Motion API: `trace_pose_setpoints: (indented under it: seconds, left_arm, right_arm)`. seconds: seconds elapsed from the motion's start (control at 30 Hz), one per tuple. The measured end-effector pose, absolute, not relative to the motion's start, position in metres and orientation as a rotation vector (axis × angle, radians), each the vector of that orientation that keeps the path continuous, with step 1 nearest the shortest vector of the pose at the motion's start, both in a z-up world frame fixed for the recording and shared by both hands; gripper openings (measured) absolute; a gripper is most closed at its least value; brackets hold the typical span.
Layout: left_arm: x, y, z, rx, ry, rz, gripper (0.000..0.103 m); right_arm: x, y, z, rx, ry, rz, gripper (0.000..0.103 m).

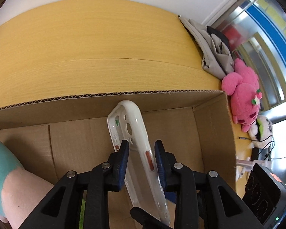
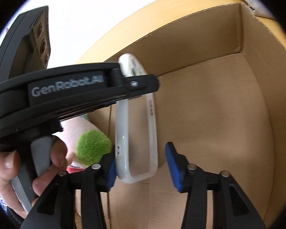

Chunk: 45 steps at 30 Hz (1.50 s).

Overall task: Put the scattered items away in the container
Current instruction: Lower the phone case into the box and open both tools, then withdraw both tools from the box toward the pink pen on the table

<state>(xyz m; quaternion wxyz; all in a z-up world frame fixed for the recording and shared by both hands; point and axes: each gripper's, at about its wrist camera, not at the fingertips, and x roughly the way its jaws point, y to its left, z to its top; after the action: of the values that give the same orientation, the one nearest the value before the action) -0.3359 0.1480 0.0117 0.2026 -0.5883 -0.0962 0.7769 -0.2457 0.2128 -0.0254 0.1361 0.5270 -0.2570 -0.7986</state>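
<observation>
Left view, left to right: plush (image 1: 11, 181), teal over pink, sits at the box's left wall. Phone case (image 1: 137, 152), clear white, stands on edge inside the box (image 1: 215, 133), tilted, camera cutouts at the far end near the far wall. Left gripper (image 1: 141, 152) straddles the case; fingers (image 1: 124, 164) stand narrow and parted, gaps visible on both sides, so not clamping. Box sits on the tabletop (image 1: 85, 47); past its right wall, along the tabletop's right edge: grey bag (image 1: 215, 53) at the far corner, then a pink plush (image 1: 242, 93), then a white plush (image 1: 261, 129).

Right view: a hand (image 2: 13, 171) holds the left gripper's handle at left. Green fuzzy ball (image 2: 92, 147) of the plush shows under it. Right gripper (image 2: 141, 166) is half open; the left finger (image 2: 110, 171) is just beside the case (image 2: 135, 143), contact unclear; the right finger is apart from it.
</observation>
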Motion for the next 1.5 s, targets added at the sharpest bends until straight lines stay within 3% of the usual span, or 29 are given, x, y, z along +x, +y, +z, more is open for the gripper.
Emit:
trace_pose_setpoints:
  seconds: [0.03,0.17,0.23,0.43,0.6,0.77,1.0,1.1,1.5]
  left_arm:
    - [-0.335,0.146,0.015,-1.628,-0.282,2.171,0.034]
    - [-0.323,0.142,0.039,-1.549,-0.279,2.199,0.06]
    - [-0.31,0.138,0.057,-1.486,-0.26,2.233,0.067]
    - [-0.235,0.113,0.122,-1.182,-0.134,2.461,0.083]
    - [-0.132,0.09,0.157,-0.84,0.082,2.719,0.103]
    - [-0.047,0.062,0.15,-0.69,0.189,2.855,0.103]
    - [0.02,0.026,0.13,-0.672,0.121,2.926,0.103]
    - [0.039,0.023,0.118,-0.677,0.086,2.961,0.103]
    - [0.076,0.014,0.081,-0.812,-0.081,2.959,0.103]
  right_arm:
    - [-0.243,0.214,-0.024,1.522,-0.749,-2.322,0.058]
    - [-0.228,0.218,-0.008,1.48,-0.726,-2.385,0.067]
    - [-0.217,0.215,0.003,1.459,-0.683,-2.421,0.074]
    - [-0.163,0.21,0.044,1.351,-0.488,-2.586,0.078]
    - [-0.135,0.208,0.076,1.248,-0.259,-2.79,0.079]
    - [-0.088,0.191,0.087,1.052,-0.109,-2.926,0.079]
    - [-0.018,0.18,0.117,0.707,0.061,-3.1,0.082]
    - [-0.002,0.167,0.114,0.689,0.167,-3.112,0.082]
    - [0.028,0.157,0.09,0.776,0.067,-2.994,0.082]
